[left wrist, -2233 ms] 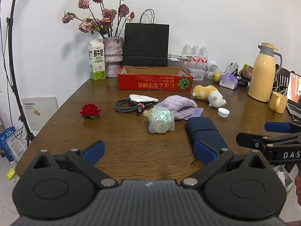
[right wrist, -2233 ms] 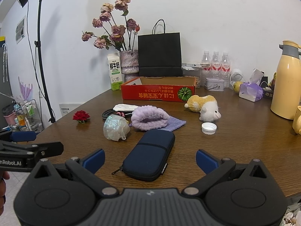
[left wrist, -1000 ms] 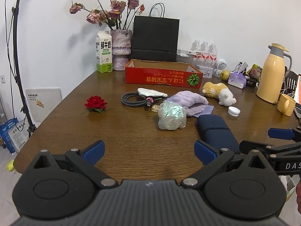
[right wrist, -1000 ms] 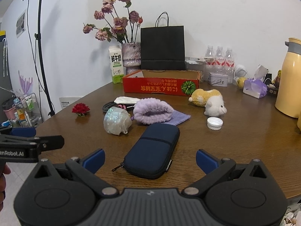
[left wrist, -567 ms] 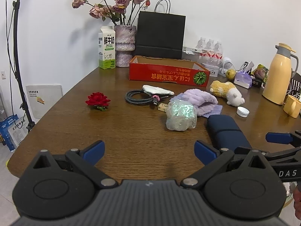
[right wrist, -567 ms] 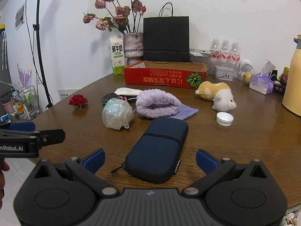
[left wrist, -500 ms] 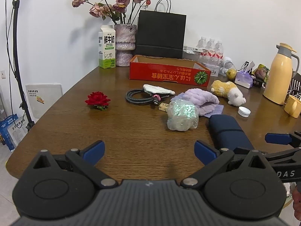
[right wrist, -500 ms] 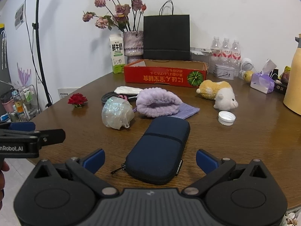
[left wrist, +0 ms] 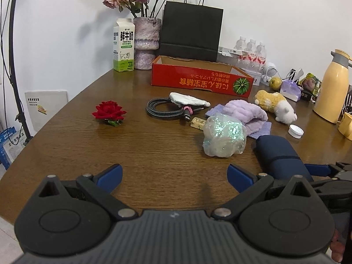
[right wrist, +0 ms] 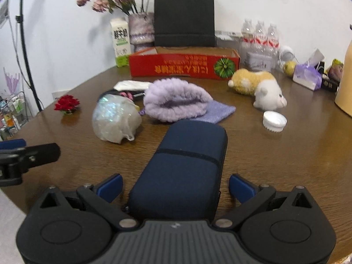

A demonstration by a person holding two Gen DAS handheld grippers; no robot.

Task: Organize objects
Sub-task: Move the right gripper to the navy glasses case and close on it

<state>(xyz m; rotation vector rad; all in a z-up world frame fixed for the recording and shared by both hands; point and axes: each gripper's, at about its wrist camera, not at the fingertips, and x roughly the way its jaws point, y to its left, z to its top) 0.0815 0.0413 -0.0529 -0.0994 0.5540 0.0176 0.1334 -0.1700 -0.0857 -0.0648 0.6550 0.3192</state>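
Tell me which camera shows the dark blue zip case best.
The right wrist view. There the case lies lengthwise in the middle of the frame, its near end between the open fingers of the right gripper. The left wrist view shows only its far end at the right, partly hidden behind gripper parts.

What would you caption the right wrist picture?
Open right gripper straddles a navy zip case on a cluttered wooden table.

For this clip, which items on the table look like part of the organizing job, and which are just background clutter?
Likely part of the job:
navy case, between the open right gripper fingers
red box
iridescent bag
purple cloth
cable
red rose
plush toy
white cap

Probably just lying about:
milk carton
vase
black bag
water bottles
yellow thermos
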